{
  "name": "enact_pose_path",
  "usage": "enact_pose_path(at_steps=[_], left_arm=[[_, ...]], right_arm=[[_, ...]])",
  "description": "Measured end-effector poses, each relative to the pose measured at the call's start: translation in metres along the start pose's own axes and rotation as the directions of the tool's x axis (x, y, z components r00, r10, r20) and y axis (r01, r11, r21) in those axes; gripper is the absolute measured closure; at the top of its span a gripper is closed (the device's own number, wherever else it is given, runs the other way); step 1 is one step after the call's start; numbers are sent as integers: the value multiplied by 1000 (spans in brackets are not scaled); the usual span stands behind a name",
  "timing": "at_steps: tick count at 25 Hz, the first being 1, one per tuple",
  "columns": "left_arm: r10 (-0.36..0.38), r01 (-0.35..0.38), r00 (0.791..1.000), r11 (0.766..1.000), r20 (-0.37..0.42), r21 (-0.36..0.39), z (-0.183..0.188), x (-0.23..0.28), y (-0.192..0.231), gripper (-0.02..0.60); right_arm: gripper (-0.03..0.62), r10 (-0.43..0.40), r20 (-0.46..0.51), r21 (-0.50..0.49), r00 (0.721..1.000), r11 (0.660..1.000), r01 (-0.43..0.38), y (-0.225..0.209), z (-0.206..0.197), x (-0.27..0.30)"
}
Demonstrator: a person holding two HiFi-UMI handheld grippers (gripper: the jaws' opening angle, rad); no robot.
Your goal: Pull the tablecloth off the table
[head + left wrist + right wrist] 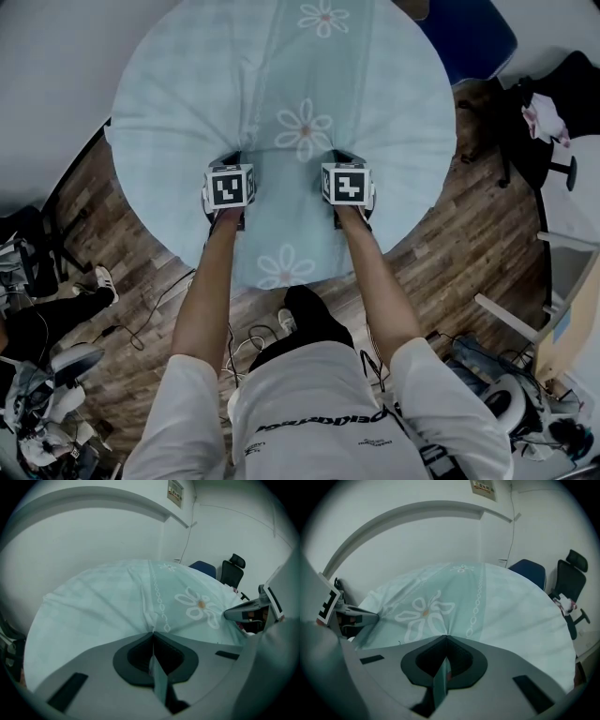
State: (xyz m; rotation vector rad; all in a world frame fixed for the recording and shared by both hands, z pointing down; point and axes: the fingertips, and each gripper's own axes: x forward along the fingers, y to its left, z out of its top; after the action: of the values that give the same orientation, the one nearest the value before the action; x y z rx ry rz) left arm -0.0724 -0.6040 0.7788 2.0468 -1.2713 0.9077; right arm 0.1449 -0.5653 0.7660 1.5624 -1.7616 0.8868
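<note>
Tablecloth (281, 84) lies spread, pale blue with white flowers; I see my left gripper (153, 635) and my right gripper (446, 638) each pinching a small fold of it.

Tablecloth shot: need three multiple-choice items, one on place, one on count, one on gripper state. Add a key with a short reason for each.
1. In the head view, where is the middle flower on the tablecloth?
A. Between the left gripper and the right gripper, slightly beyond them
B. Left of the left gripper
C. On the near overhang

2. How many white flowers does the head view show on the tablecloth?
A. One
B. Three
C. Six

3. What are the grippers doing?
A. Both open above the tablecloth
B. Both shut on a pinch of tablecloth
C. Only the left is shut

Key:
1 A: it lies between the two, just past their tips.
2 B: far flower, middle flower, near flower.
3 B: each gripper view shows tablecloth clamped between closed jaws.
</note>
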Motion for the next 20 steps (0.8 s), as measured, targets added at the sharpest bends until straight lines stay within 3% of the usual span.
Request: enact_pose_path(at_steps=[20], left_arm=[[-16,21,991,999,136,-38,-22,-107,-33,569]], right_arm=[[562,86,147,61,985,994,-96,20,-27,-96]])
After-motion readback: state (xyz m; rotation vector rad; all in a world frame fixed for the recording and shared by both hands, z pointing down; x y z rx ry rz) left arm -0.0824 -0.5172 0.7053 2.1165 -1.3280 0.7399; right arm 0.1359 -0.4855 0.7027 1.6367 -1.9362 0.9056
